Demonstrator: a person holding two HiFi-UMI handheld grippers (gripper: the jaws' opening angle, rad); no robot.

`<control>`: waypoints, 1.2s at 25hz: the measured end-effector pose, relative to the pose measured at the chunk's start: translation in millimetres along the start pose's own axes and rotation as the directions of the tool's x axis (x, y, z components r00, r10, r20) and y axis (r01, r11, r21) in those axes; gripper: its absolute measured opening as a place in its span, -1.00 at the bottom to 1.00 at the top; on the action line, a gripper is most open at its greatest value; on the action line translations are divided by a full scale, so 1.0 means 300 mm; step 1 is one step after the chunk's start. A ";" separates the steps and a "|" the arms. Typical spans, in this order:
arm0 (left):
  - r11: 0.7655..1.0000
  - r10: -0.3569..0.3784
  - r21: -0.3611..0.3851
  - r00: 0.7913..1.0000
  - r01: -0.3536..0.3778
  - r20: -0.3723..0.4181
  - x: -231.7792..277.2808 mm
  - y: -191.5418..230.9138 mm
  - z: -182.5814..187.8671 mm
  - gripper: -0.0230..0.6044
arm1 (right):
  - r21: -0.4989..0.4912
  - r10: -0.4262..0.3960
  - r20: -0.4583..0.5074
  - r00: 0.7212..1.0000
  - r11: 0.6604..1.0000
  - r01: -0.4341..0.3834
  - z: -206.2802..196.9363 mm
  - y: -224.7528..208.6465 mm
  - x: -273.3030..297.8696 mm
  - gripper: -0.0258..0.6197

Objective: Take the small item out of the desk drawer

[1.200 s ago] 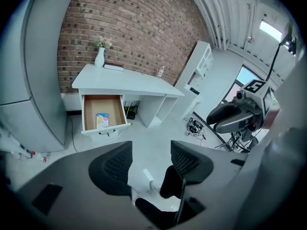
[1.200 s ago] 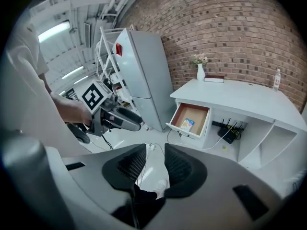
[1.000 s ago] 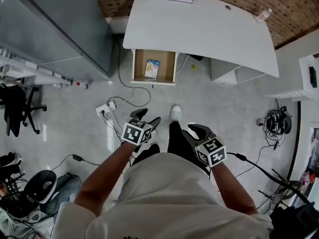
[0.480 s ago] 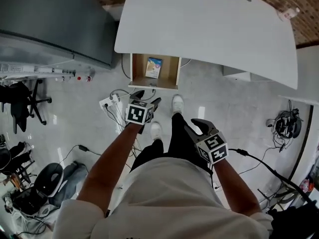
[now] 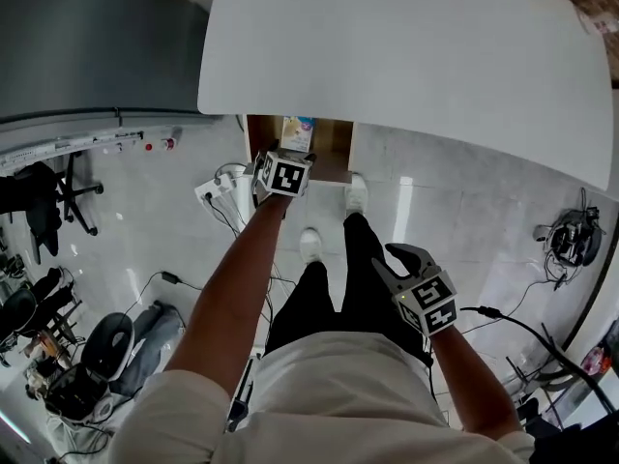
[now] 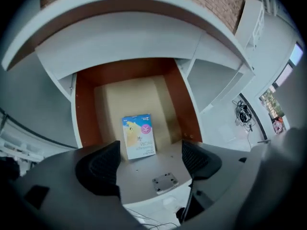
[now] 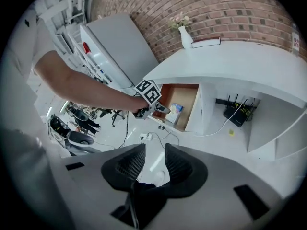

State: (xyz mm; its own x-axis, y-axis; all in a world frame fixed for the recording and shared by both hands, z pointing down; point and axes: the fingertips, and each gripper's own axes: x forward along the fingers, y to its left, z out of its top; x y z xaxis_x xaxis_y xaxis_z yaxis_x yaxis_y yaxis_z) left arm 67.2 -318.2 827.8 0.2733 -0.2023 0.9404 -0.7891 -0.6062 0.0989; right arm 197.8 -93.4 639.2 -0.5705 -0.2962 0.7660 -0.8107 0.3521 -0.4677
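Under the white desk [image 5: 406, 56] the wooden drawer [image 5: 336, 145] stands pulled out. In it lies the small item, a blue and yellow packet [image 5: 298, 129], flat on the drawer floor [image 6: 134, 99]. My left gripper [image 5: 287, 155] hangs over the drawer's front edge, pointing steeply down. Its jaws have just been opening and stand wide, with nothing between them. In the left gripper view the packet [image 6: 139, 135] lies just beyond the left gripper [image 6: 149, 155]. My right gripper [image 5: 408, 256] stays back by the person's leg, with a narrow gap between its jaws and nothing held. The right gripper view shows the right gripper [image 7: 154, 159], the left gripper [image 7: 163, 109] and the packet [image 7: 175, 112].
A power strip with cables [image 5: 218, 189] lies on the floor left of the drawer. A grey cabinet [image 5: 87, 37] stands at the left, an office chair [image 5: 39, 196] beside it. The person's shoes [image 5: 311, 245] are before the drawer. A router [image 7: 237, 111] sits under the desk.
The person has stepped toward the desk. The left gripper has gone forward and down to the drawer's front, its jaws wider apart. The right gripper has trailed behind, lower in the view.
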 end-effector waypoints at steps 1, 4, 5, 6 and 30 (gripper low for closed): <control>1.000 0.000 -0.001 1.000 0.000 -0.018 0.038 0.009 -0.003 0.28 | 0.003 0.002 -0.007 1.000 1.000 -0.002 -0.005 -0.013 0.011 -0.47; 1.000 0.009 -0.020 0.999 -0.010 -0.046 0.126 0.041 0.003 0.30 | 0.013 0.001 -0.020 1.000 1.000 -0.001 -0.017 -0.062 0.046 -0.47; 1.000 0.015 -0.021 0.999 -0.016 -0.049 0.153 0.050 0.010 0.31 | 0.017 0.000 -0.022 1.000 1.000 0.000 -0.018 -0.082 0.056 -0.47; 1.000 0.020 -0.020 0.998 -0.021 -0.053 0.181 0.058 0.018 0.31 | 0.021 -0.001 -0.023 1.000 1.000 0.001 -0.018 -0.103 0.064 -0.47; 0.885 -0.364 -0.421 0.860 0.199 -0.358 0.430 -0.174 -0.146 0.31 | 0.079 0.043 -0.065 0.997 0.996 -0.038 -0.079 -0.234 0.167 -0.53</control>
State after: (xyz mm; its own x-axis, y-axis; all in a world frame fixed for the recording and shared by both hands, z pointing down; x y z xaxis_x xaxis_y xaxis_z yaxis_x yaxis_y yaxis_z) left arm 119.6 -279.0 958.2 0.3249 0.3222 0.8892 -0.8754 -0.2534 0.4116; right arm 229.3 -112.0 720.8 -0.5953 -0.2222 0.7721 -0.7963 0.2915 -0.5300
